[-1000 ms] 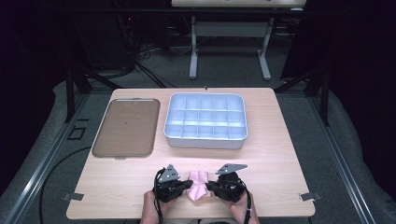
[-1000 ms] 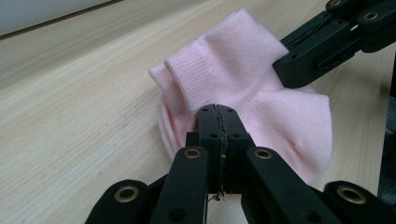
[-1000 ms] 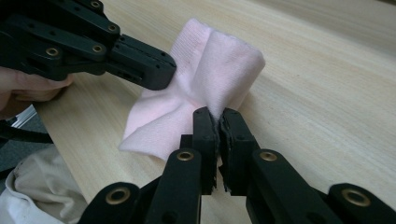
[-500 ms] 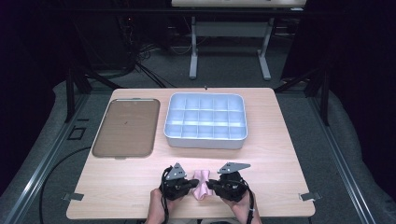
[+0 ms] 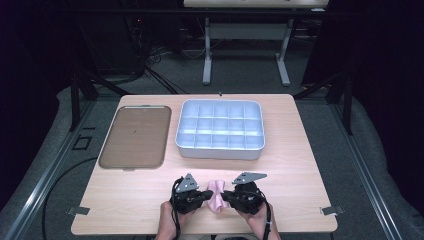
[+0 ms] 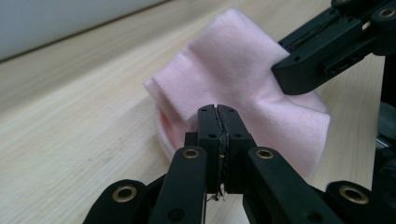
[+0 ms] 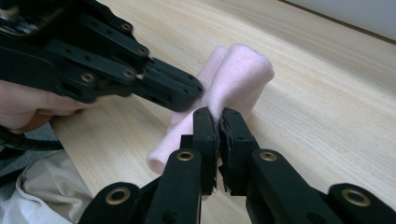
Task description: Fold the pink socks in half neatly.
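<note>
at the bottom centre of the high view, close to the near edge of the pale wooden table point(image 5: 310, 200), two bare hands hold the tools. the left black two-jaw gripper point(image 5: 206, 196) sits just left of centre, its grey three-cornered plate on top, and the right black two-jaw gripper point(image 5: 226, 196) mirrors it just right of centre. between them lies the small soft pink folded cloth point(image 5: 216, 194), gathered in the middle, with both sets of tips pressed into it from opposite sides.

in the left gripper view the jaws rise from the bottom centre and are squeezed together with only a thin seam between them, pinching a fold at the near edge of the pink cloth point(image 6: 243, 79); the other gripper bites it from the upper right of that frame. in the right gripper view the jaws are likewise nearly closed on a pinch of the cloth point(image 7: 233, 74), which stands rolled and plump toward the upper centre, while the left gripper point(image 7: 198, 93) reaches in from the upper left, held by a hand point(image 7: 28, 105).

farther back in the high view, in the middle of the frame, a white plastic tray divided into many square compartments point(image 5: 220, 149) rests on the table. to its left, well apart from the cloth, lies a flat brown rectangular tray with rounded corners point(image 5: 135, 137).
</note>
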{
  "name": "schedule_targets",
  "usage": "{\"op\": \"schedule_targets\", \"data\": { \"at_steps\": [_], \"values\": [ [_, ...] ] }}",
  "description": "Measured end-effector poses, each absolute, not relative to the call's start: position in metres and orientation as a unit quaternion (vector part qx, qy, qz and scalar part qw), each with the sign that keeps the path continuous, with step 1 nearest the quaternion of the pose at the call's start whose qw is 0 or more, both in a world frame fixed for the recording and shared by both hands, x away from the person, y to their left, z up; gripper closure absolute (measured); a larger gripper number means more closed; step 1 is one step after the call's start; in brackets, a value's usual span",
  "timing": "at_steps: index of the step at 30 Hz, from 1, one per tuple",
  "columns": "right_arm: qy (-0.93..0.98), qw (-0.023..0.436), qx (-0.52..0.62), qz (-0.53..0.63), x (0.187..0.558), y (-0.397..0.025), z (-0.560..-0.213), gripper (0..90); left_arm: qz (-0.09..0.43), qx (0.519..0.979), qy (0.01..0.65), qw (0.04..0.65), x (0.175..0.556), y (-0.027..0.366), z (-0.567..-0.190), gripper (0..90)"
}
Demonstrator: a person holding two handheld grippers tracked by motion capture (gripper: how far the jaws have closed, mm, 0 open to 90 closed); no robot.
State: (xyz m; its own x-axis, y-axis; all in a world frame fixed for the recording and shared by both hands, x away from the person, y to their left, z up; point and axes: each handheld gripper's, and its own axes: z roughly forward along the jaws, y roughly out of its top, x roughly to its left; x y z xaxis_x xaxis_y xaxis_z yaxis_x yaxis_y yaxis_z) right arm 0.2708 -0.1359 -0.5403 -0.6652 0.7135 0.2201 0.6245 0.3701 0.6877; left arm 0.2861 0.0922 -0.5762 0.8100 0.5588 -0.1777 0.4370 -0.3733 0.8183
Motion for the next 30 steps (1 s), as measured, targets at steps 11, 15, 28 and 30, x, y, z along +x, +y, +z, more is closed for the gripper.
{"op": "schedule_targets", "data": {
  "at_steps": [11,15,28,30],
  "values": [
    [0.833,0.061,0.400,0.378,0.272,-0.131,-0.538,85.7,0.058,0.826,0.324,0.458,0.292,0.098,-0.586,88.8],
    [0.840,0.060,0.392,0.371,0.274,-0.123,-0.538,85.5,0.060,0.829,0.323,0.453,0.292,0.096,-0.586,89.0],
    [0.857,0.058,0.378,0.346,0.284,-0.100,-0.551,84.5,0.041,0.826,0.335,0.451,0.295,0.102,-0.586,88.8],
    [0.859,0.056,0.374,0.346,0.284,-0.098,-0.552,84.5,0.044,0.821,0.341,0.456,0.294,0.107,-0.585,88.0]
  ]
}}
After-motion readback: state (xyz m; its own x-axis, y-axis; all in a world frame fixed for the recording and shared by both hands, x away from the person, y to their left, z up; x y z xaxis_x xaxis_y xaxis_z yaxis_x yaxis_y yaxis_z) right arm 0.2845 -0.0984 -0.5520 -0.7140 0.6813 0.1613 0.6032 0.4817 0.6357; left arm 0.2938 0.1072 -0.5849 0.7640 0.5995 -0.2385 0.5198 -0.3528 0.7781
